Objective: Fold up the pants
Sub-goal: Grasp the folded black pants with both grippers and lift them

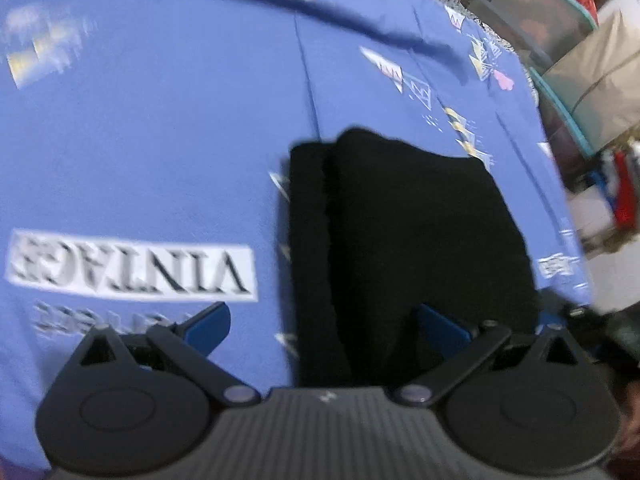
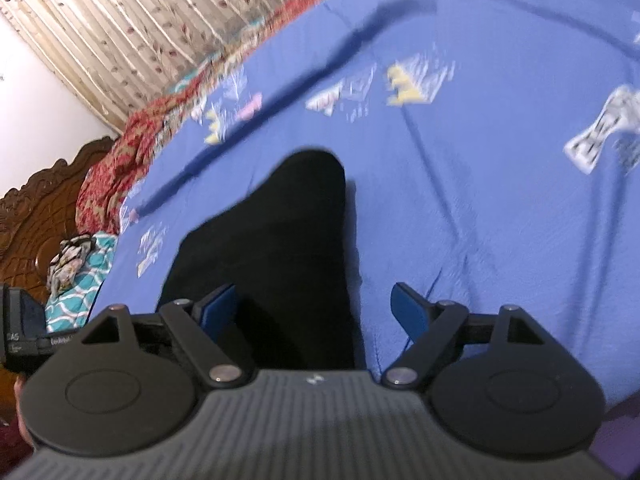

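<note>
From my remote station, both wrist cameras look down on black pants (image 1: pixel 400 240) lying folded on a bed covered by a blue printed sheet (image 1: pixel 160 140). In the left wrist view the garment forms a long dark slab whose long axis runs away from the camera, its far end pointing toward the upper middle of the picture and its near end passing under the tool body. A narrower layer shows along its left edge, with a seam-like line between the two layers.

My left tool (image 1: pixel 324 324) stands wide open, its blue pads well apart; the left pad is over bare sheet near a white label reading "VINTAGE" (image 1: pixel 132 266), seen upside down, and the right pad is over the black cloth. I see nothing gripped. Whether the pads touch the fabric I cannot tell, as the picture is blurred.

In the right wrist view the pants (image 2: pixel 280 248) again run lengthwise away from the camera, narrowing to a rounded far end. My right tool (image 2: pixel 316 312) is likewise spread about as wide as it goes, holding nothing: its left pad sits over the black cloth, its right pad over blue sheet just beside the garment's right edge.

A dark cord (image 2: pixel 280 92) crosses the sheet beyond the pants. A patterned curtain (image 2: pixel 140 20), a red patterned cloth (image 2: pixel 116 168) and a carved wooden headboard (image 2: pixel 44 208) border the bed's far side.
</note>
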Demonstrator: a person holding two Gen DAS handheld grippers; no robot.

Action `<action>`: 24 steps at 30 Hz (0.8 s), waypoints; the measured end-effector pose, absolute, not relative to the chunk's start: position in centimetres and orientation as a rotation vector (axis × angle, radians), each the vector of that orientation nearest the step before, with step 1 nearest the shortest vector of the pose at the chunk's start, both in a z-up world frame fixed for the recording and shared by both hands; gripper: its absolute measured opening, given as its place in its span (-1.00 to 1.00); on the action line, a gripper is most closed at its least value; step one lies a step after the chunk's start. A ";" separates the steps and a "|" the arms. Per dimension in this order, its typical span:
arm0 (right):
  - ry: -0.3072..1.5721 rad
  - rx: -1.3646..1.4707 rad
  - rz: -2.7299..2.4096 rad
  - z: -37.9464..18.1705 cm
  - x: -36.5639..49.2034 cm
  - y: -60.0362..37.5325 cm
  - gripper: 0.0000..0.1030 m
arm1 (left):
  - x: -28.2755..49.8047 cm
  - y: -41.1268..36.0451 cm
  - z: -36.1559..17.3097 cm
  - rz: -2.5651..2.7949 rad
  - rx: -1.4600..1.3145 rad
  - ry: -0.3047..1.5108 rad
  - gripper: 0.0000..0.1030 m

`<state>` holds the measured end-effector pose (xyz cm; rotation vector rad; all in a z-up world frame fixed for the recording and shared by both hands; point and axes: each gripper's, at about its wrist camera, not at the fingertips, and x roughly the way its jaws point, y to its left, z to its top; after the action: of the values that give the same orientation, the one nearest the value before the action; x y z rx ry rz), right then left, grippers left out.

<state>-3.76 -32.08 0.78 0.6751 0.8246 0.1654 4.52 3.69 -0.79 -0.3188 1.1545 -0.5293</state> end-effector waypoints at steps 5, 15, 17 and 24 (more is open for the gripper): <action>0.856 0.929 0.273 -2.0 -2.6 -32.9 0.78 | 5.7 3.0 -4.0 -0.623 -0.531 1.219 1.00; 0.775 0.726 0.455 4.9 0.4 -27.1 0.05 | 6.5 1.1 3.4 -0.707 -0.350 1.027 0.18; 0.708 0.694 0.475 6.7 2.3 -26.8 0.04 | 8.3 1.6 6.0 -0.717 -0.334 0.939 0.18; 0.531 0.555 0.501 9.8 14.5 -25.0 0.04 | 18.0 0.0 10.3 -0.595 -0.176 0.736 0.36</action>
<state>14.52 -25.02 9.78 0.5550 0.5313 0.5012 18.04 0.00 10.27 -0.1757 0.7365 -0.5947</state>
